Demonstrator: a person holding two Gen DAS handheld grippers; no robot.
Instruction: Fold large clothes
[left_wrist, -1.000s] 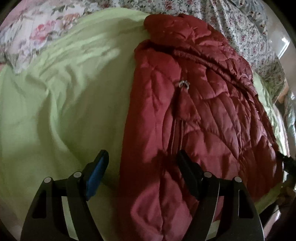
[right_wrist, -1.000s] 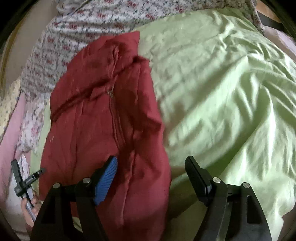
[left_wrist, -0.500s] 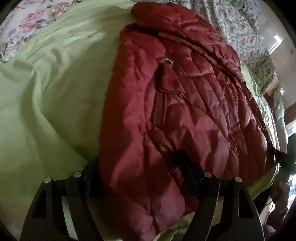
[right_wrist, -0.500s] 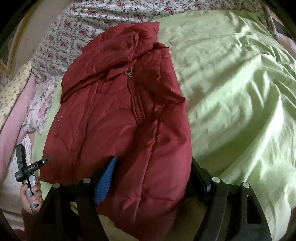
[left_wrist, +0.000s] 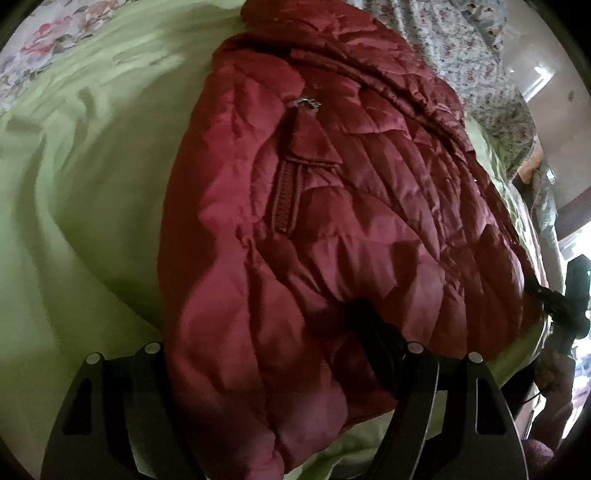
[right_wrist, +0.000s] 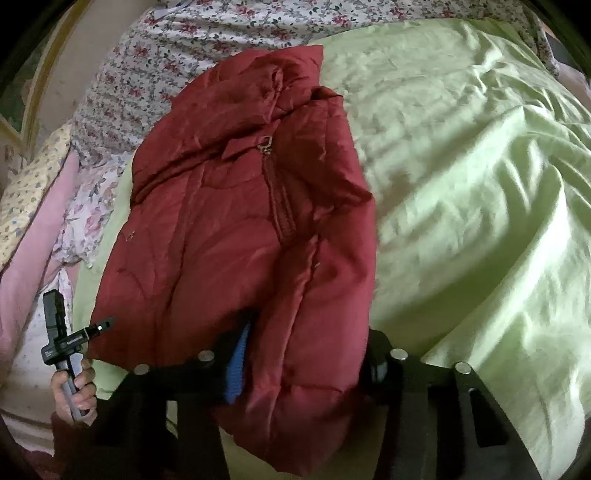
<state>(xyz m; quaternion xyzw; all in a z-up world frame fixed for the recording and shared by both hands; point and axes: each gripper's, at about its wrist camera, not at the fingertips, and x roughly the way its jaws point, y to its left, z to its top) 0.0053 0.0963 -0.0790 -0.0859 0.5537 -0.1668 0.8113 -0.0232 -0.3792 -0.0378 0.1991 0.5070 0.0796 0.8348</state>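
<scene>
Gripping the near hem of the red quilted jacket, your right gripper has a thick fold of padding bunched between its blue pad and the dark finger on the other side, and the jaws are closed in on that fold. Your left gripper straddles the jacket's lower edge too, with fabric filling the gap between its fingers, but one finger is buried under the cloth, so you cannot tell whether the jaws are really clamped. The jacket lies on the pale green bedsheet, collar end away from you near the floral bedding, its zipper pull resting on top near the collar. In the right wrist view, your left hand shows beside the jacket's lower left corner, wrapped around the handle of its tool.
</scene>
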